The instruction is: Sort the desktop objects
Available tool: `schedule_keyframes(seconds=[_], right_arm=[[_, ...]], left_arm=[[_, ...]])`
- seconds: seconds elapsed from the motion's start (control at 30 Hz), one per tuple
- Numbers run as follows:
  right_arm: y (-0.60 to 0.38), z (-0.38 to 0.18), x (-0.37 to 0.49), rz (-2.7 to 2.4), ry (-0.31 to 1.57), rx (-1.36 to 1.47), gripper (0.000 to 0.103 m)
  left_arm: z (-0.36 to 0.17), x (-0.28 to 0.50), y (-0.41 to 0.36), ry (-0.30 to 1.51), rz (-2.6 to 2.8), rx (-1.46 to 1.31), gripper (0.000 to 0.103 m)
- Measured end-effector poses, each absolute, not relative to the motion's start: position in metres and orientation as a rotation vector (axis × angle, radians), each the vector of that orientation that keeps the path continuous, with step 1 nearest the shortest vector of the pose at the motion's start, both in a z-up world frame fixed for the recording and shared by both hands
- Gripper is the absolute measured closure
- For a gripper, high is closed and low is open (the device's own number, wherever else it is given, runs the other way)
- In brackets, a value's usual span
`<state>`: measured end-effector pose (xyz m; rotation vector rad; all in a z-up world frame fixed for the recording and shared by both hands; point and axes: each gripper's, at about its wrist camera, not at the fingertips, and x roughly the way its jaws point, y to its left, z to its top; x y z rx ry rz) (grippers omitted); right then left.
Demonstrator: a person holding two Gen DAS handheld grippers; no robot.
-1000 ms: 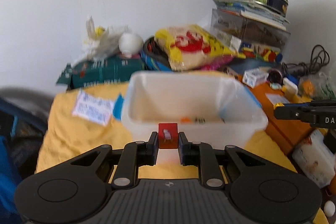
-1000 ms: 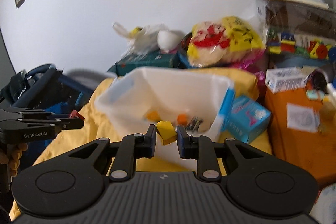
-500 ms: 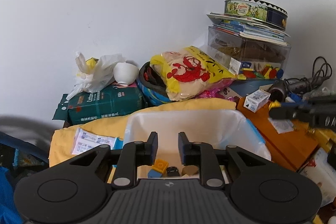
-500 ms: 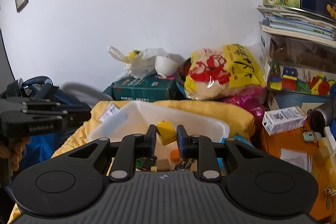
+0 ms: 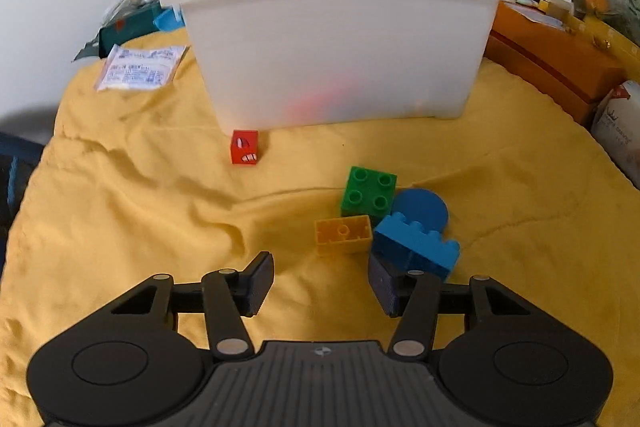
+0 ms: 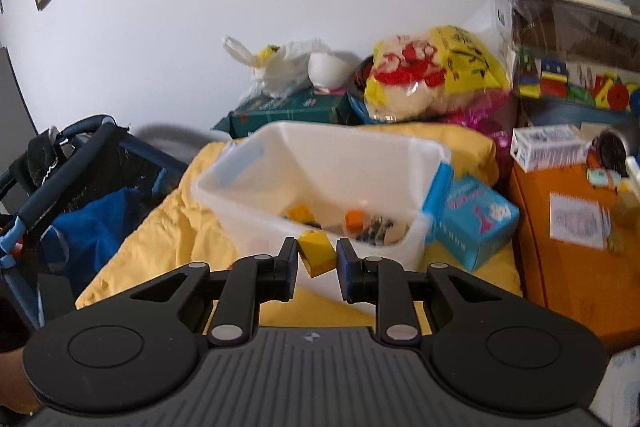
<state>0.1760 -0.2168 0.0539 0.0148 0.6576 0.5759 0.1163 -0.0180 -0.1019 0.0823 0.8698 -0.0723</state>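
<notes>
L gripper (image 5: 320, 281): fingers (image 5: 258, 285) standing apart w/ nothing between them, jaws having just been opening, hovering over the yellow cloth (image 5: 120, 227). Just ahead, a yellow brick (image 5: 344, 235), blue brick (image 5: 416, 247), green brick (image 5: 370, 193) and blue disc (image 5: 422, 207) are sitting bunched together, touching. Farther on, a red cube (image 5: 244, 152) is resting against the white bin (image 5: 336, 39) front wall. Paper packet (image 5: 140, 67) is lying near the cloth's far-left edge.

R gripper (image 6: 317, 267): fingers clamping a yellow block (image 6: 317, 258), hanging in front of the bin's near rim; bin is holding mixed small pieces. Blue box (image 6: 476, 223) is sitting beside the bin's right wall; orange box (image 6: 568, 251) beyond.
</notes>
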Motion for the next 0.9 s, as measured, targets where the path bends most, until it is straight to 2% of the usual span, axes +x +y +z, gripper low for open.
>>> schedule_keyframes(seconds=[0.17, 0.2, 0.23, 0.27, 0.5, 0.7, 0.9], right_arm=[[-0.215, 0.048, 0.173, 0.573, 0.672, 0.023, 0.079], [-0.214, 0.048, 0.172, 0.574, 0.672, 0.022, 0.079], [-0.213, 0.048, 0.171, 0.575, 0.672, 0.019, 0.079], [-0.212, 0.047, 0.170, 0.575, 0.672, 0.016, 0.079], [-0.213, 0.045, 0.167, 0.574, 0.678, 0.016, 0.079], [-0.212, 0.057, 0.176, 0.576, 0.642, 0.021, 0.079], [-0.201, 0.080, 0.198, 0.586, 0.586, 0.006, 0.079]], left_arm=[[-0.104, 0.128, -0.025, 0.854, -0.072, 0.080, 0.046], [-0.103, 0.130, -0.026, 0.855, -0.075, 0.067, 0.050], [-0.102, 0.133, -0.025, 0.856, -0.089, 0.043, 0.065], [-0.104, 0.134, -0.026, 0.860, -0.102, 0.035, 0.068], [-0.088, 0.128, -0.016, 0.827, -0.086, 0.036, 0.068], [-0.015, 0.126, 0.010, 0.706, -0.059, -0.003, 0.068], [0.064, 0.159, 0.022, 0.586, -0.048, -0.026, 0.068]])
